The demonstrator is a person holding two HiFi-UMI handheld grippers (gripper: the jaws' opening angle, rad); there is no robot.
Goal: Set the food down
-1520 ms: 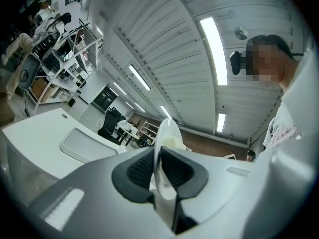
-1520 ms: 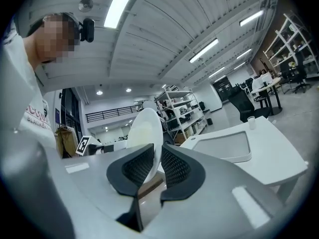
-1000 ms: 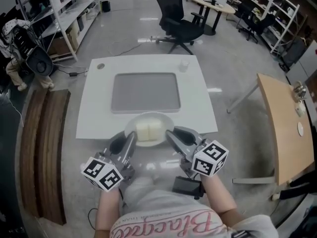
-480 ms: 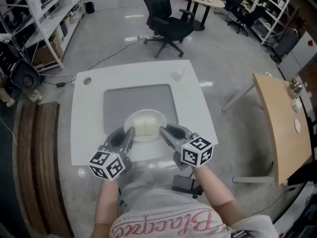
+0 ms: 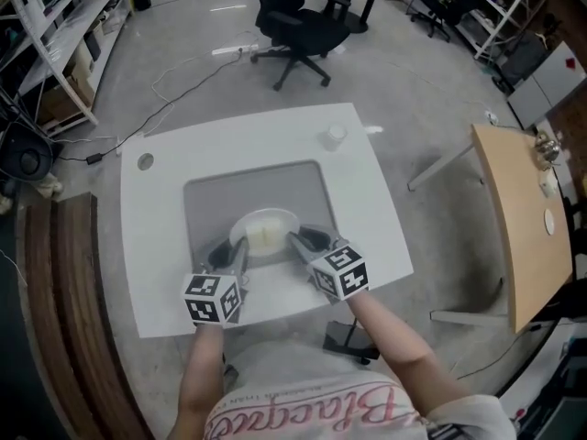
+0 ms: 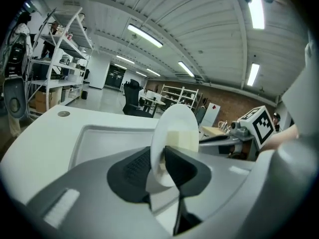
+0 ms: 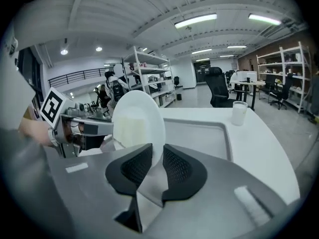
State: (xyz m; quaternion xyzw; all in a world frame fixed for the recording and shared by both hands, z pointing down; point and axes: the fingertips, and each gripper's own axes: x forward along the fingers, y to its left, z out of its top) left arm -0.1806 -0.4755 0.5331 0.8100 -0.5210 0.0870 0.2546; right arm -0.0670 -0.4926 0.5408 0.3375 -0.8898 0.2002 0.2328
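A white plate [image 5: 251, 221] carrying a pale block of food [image 5: 267, 237] sits low over the near part of the grey tray [image 5: 229, 191] on the white table [image 5: 151, 246]. My left gripper [image 5: 229, 251] is at the plate's left rim. Its jaws have just been opening, and the rim [image 6: 158, 133] stands between them with a gap beside the left pad. My right gripper [image 5: 304, 240] is shut on the right rim [image 7: 155, 143], both pads against it. Whether the plate rests on the tray is hidden.
A clear cup [image 5: 335, 137] stands on the table's far right corner. A black office chair [image 5: 293, 16] is beyond the table. A wooden table [image 5: 518, 218] stands to the right and a dark wooden bench [image 5: 64, 337] to the left.
Both grippers carried the plate forward and down, from the table's near edge to over the grey tray. The left jaws stand wider on the rim.
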